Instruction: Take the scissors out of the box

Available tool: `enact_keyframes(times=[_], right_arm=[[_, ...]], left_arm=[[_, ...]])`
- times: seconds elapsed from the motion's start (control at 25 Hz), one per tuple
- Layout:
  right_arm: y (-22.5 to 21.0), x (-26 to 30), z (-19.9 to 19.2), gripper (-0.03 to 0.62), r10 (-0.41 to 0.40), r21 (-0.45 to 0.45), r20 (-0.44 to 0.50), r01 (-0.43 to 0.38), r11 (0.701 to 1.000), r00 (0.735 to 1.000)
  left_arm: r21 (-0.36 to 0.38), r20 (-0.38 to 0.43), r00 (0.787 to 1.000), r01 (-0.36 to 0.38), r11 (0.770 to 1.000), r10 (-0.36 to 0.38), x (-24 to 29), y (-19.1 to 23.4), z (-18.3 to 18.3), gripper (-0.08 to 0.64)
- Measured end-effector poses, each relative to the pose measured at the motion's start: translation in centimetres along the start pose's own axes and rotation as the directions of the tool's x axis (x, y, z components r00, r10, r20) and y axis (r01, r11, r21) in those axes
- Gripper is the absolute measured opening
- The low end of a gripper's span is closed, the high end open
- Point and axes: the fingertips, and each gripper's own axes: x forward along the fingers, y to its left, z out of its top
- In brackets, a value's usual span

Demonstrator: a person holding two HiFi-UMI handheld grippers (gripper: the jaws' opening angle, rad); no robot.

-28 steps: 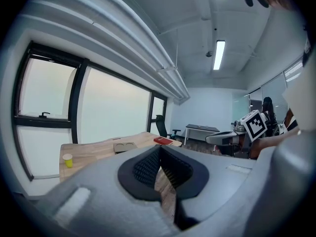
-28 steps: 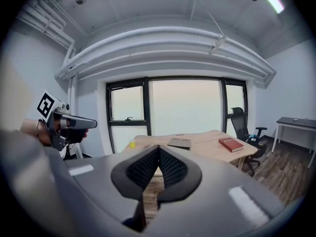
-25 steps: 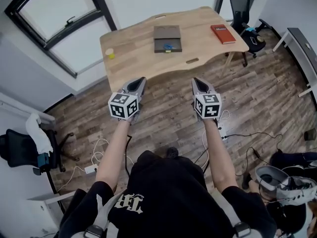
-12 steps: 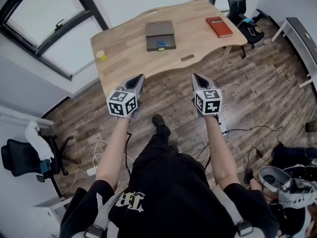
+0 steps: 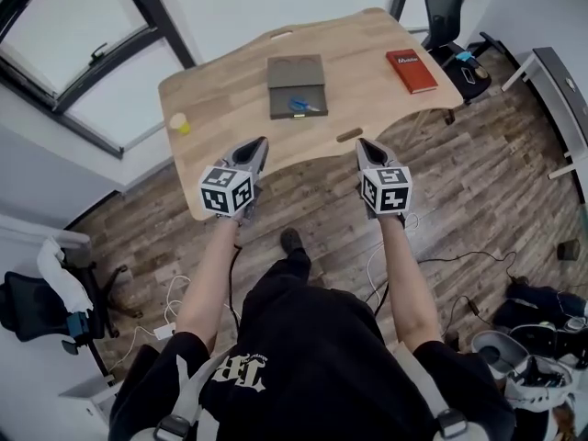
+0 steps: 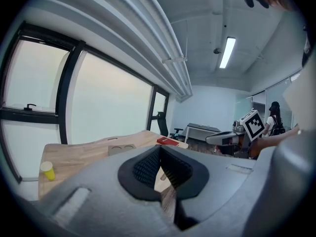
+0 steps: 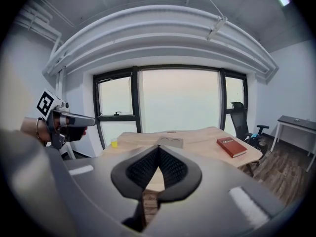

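Note:
A flat grey-brown open box [image 5: 297, 85] lies on the wooden table [image 5: 239, 90], with the blue-handled scissors [image 5: 300, 105] in its near part. Both grippers are held out over the floor, short of the table's near edge. My left gripper [image 5: 258, 145] is shut and holds nothing; its own view [image 6: 159, 148] looks over the table to the box [image 6: 121, 148]. My right gripper [image 5: 364, 145] is also shut and empty, and in its own view [image 7: 159, 147] the box [image 7: 170, 142] sits just beyond the jaw tips.
A red book [image 5: 411, 70] lies at the table's right end and a small yellow cup [image 5: 180, 123] at its left corner. An office chair [image 5: 444, 16] stands behind the table, another chair [image 5: 37, 301] at the left. Cables [image 5: 175, 301] trail on the wood floor.
The person has stepped towards the table, and both grippers have come forward with them. The table's near edge now lies just ahead of the jaw tips. Both jaws stay shut.

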Motion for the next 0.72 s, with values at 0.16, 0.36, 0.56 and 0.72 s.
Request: enact_keyframes(times=[0.16, 0.36, 0.56, 0.72], right_arm=[[-0.1, 3.9, 1.4, 0.006, 0.007, -0.007, -0.012, -0.007, 1.0, 1.0], [-0.2, 8.7, 2.9, 0.005, 0.016, -0.014, -0.029, -0.017, 1.0, 0.999], [-0.4, 12.3, 4.1, 0.005, 0.016, -0.023, -0.05, -0.017, 1.0, 0.999], [-0.5, 14.4, 4.2, 0.006, 0.014, -0.023, -0.066, -0.016, 1.0, 0.998]], left_arm=[[-0.015, -0.003, 1.0, -0.009, 1.0, 0.009, 1.9, 3.5, 0.7, 0.0], [-0.032, -0.006, 1.0, -0.014, 0.999, 0.014, 4.4, 7.8, 1.5, 0.0], [-0.052, -0.001, 1.0, -0.012, 0.999, 0.012, 6.3, 11.0, 2.4, 0.0], [-0.071, -0.003, 1.0, -0.007, 0.997, 0.007, 7.6, 12.8, 2.1, 0.0]])
